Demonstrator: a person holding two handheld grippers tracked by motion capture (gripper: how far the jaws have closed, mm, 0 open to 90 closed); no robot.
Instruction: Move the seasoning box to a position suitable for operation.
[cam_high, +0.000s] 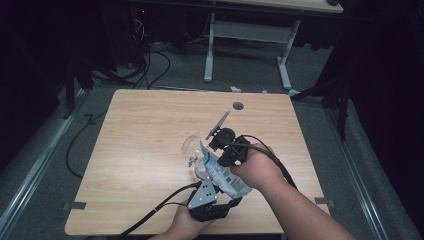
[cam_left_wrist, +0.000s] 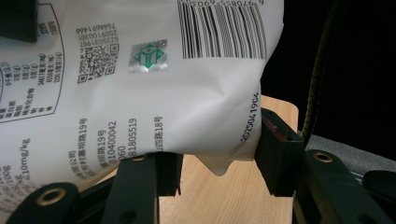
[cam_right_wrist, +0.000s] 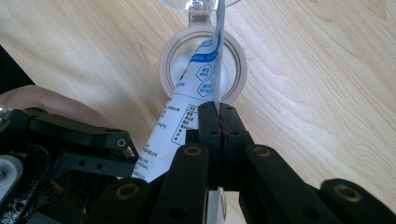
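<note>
My right gripper (cam_right_wrist: 218, 116) has its jaws pinched flat on the top edge of a white printed pouch (cam_right_wrist: 187, 116), nothing but the film between them. My left gripper (cam_left_wrist: 215, 158) has the pouch's bottom corner sitting between its jaws, but there's a gap on both sides, so I can't tell if it's really clamping or just cradling it. From the high view the pouch (cam_high: 222, 172) hangs tilted between the two grippers, right gripper (cam_high: 225, 142) farther from me, left gripper (cam_high: 212, 200) nearer, both toward the near middle of the wooden table (cam_high: 145, 130). Right under the pouch's top end is a clear round container (cam_high: 192, 150) with its lid flipped open; the right gripper view looks straight down into its beige rim (cam_right_wrist: 168, 56).
</note>
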